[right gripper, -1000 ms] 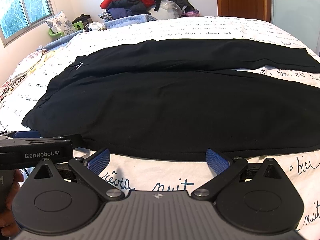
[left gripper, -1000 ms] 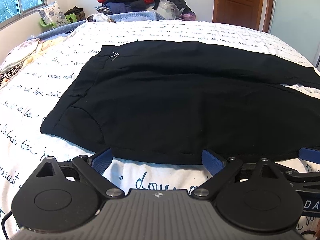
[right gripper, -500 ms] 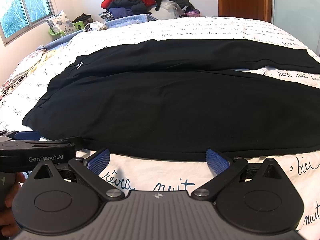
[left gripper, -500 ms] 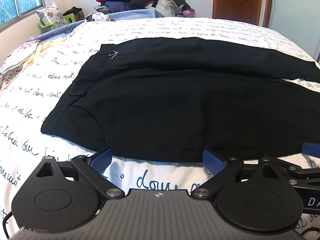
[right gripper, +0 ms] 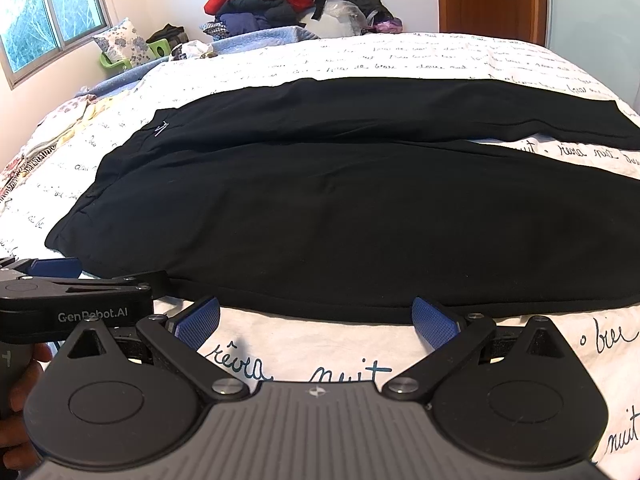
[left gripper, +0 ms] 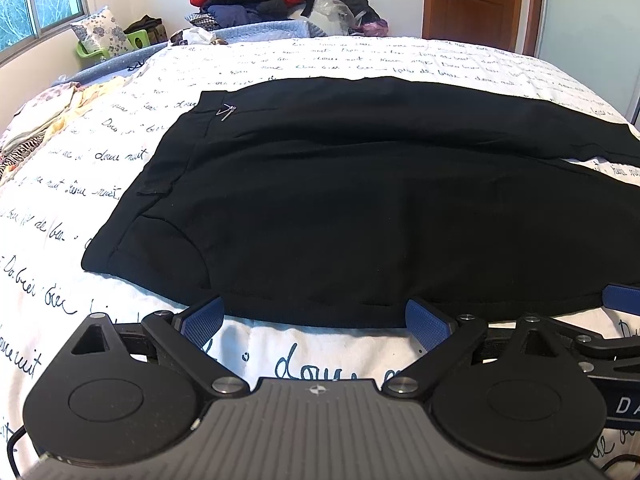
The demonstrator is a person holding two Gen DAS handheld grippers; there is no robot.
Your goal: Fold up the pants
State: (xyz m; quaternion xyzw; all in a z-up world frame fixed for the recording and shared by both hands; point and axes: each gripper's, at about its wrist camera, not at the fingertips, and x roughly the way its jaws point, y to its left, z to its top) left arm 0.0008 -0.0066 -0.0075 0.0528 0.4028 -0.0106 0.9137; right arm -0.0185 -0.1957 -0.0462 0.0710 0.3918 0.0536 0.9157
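Pants (left gripper: 360, 208) lie flat across the bed (left gripper: 280, 56), waistband to our left, the two legs running right with a sliver of sheet between them. Our left gripper (left gripper: 316, 320) and right gripper (right gripper: 316, 316) hover just before the near hem, both with fingers spread wide and holding nothing. If we pinch only the top layer, the fold will likely drag unevenly and bunch; uneven lifting between the hands could skew the legs. The fabric looks black, soft and smooth, with few creases.
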